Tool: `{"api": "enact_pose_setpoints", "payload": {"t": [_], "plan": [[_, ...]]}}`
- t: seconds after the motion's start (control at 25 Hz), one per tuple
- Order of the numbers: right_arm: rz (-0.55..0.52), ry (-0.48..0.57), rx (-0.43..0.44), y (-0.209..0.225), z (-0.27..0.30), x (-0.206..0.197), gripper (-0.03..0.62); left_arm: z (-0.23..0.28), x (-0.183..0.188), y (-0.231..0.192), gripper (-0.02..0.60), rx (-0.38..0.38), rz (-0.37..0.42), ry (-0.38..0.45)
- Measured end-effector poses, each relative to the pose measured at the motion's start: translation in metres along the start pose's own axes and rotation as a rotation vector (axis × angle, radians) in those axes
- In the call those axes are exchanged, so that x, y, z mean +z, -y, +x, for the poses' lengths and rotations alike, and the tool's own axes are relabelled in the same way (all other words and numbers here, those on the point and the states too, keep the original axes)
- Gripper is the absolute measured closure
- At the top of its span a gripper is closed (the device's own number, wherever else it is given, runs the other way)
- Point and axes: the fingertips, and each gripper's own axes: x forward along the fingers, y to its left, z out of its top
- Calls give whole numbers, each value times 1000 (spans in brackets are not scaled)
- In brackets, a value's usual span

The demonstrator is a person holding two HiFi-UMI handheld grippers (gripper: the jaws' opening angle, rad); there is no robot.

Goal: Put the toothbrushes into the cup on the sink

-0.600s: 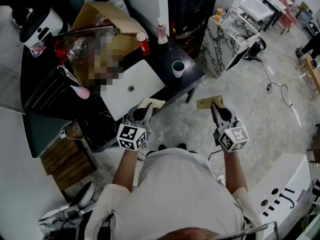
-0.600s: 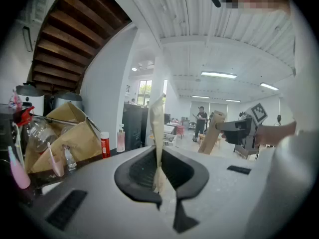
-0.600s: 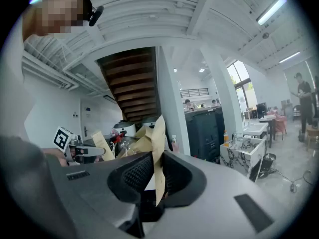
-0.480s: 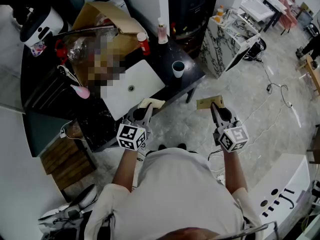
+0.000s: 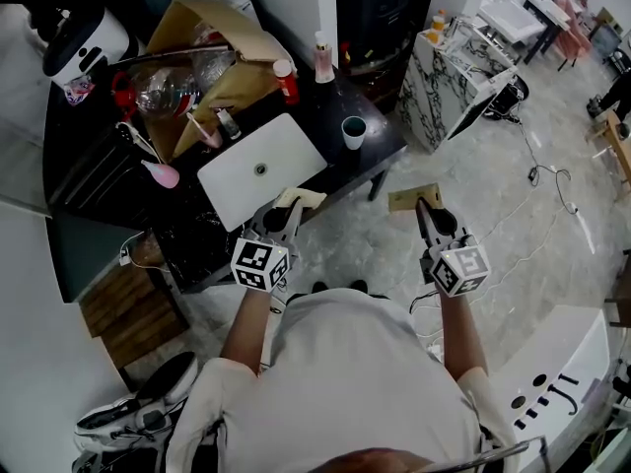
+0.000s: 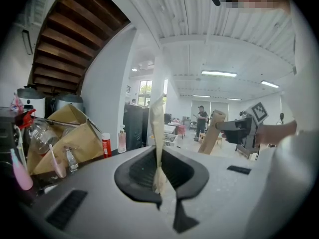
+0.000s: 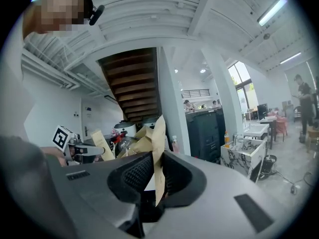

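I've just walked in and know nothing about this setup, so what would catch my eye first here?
Each hand holds a gripper out in front: the left gripper clamps a pale flat packet, the right gripper a brown packet. Beyond them a white sink sits in a black counter, with a cup to its right.

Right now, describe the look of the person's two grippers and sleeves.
The left gripper and right gripper match: grey bodies, black ribbed pads inside the jaws, and each carries a white cube printed with black square markers. The person wears a white short-sleeved shirt.
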Motion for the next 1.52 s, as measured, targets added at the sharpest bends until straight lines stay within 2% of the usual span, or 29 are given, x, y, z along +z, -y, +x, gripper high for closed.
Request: {"api": "enact_pose_setpoints", "payload": {"t": [0.48,1.0,1.28,1.52], "plan": [[1,-2,38,10,-4,-2,526,4,-2,17,552,32,9,-7],[16,-16,83,33,-16,-12,526,0,-8,38,552,102,9,-14],[9,-23,103,30,0,-18,526,10,-14,29,552,106,1,-29],[17,-28,83,40,25,-18,526,33,-12,10,552,86,4,-35]]}}
